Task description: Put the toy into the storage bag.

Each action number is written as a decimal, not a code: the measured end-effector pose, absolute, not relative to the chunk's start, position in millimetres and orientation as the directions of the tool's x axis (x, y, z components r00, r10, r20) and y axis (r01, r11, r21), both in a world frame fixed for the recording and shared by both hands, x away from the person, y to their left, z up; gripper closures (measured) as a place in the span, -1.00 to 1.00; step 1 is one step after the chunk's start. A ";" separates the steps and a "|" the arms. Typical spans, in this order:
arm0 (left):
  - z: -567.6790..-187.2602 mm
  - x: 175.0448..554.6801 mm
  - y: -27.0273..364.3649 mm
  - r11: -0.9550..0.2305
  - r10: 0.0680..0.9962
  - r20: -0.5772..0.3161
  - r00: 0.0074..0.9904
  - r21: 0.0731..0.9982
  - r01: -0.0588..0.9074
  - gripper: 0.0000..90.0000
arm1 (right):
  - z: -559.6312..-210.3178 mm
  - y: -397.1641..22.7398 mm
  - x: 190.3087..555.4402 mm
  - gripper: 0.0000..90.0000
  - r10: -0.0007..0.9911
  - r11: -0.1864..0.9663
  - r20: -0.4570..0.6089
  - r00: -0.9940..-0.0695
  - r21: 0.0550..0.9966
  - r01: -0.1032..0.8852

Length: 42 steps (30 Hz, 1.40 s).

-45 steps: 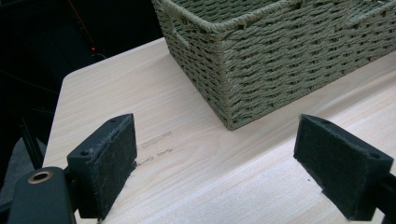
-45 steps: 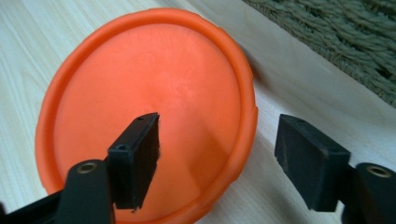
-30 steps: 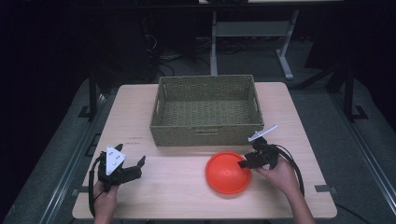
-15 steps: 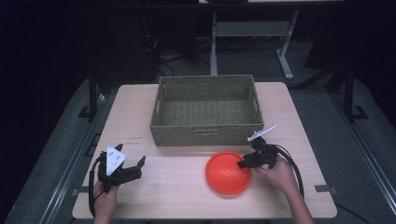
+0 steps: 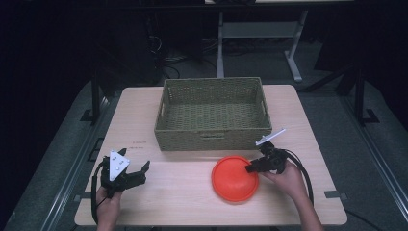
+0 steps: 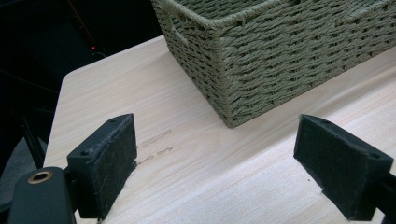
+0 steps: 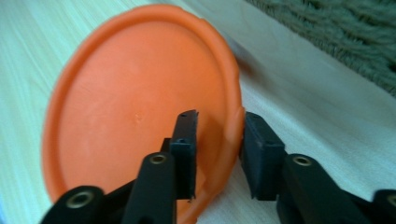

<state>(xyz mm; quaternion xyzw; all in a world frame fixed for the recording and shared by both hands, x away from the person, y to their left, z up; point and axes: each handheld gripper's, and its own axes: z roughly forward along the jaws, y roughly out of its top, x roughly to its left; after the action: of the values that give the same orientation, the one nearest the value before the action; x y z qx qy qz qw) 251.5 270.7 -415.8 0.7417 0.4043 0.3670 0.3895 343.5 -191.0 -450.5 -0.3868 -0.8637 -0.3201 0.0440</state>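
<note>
An orange plate lies flat on the wooden table, just in front of the woven basket. My right gripper comes in from the plate's right side. In the right gripper view the plate has its rim between the two jaws of my right gripper, one inside the rim and one outside, closed narrowly on it. My left gripper rests at the table's front left, open and holding nothing. In the left gripper view my left gripper points at the basket's near corner.
The basket is open-topped with nothing visible inside, and stands at the middle back of the table. Bare tabletop lies between the two grippers. A metal stand and cables sit on the dark floor behind the table.
</note>
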 end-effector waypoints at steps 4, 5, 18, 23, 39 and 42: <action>-416.0 251.4 269.7 -0.373 0.884 0.230 0.408 0.873 0.314 -0.72 | -441.2 -195.2 338.5 0.65 0.624 0.474 0.332 -0.707 0.558 0.681; -416.0 251.4 269.7 -0.373 0.884 0.230 0.408 0.873 0.314 -0.72 | -441.2 -195.2 338.5 0.65 0.624 0.474 0.332 -0.707 0.558 0.681; -415.4 250.7 269.6 -0.372 0.883 0.233 0.407 0.875 0.308 -0.72 | -424.4 -201.6 329.6 0.81 0.585 0.427 0.377 -0.718 0.610 0.668; -415.2 250.5 269.7 -0.374 0.883 0.235 0.407 0.875 0.307 -0.72 | -419.9 -203.3 328.8 0.81 0.594 0.420 0.379 -0.710 0.606 0.675; -414.9 249.3 270.1 -0.372 0.885 0.237 0.401 0.878 0.302 -0.72 | -373.0 -195.7 314.8 0.82 0.555 0.446 0.322 -0.767 0.663 0.601; -415.1 249.6 270.5 -0.365 0.888 0.231 0.398 0.880 0.305 -0.72 | -364.7 -193.8 312.6 0.82 0.553 0.449 0.312 -0.773 0.670 0.592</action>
<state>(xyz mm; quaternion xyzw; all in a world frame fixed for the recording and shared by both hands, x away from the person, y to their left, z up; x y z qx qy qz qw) 249.6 270.5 -415.1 0.7380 0.4042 0.3712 0.3926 312.6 -193.8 -364.7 -0.3362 -0.8508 -0.4031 0.0242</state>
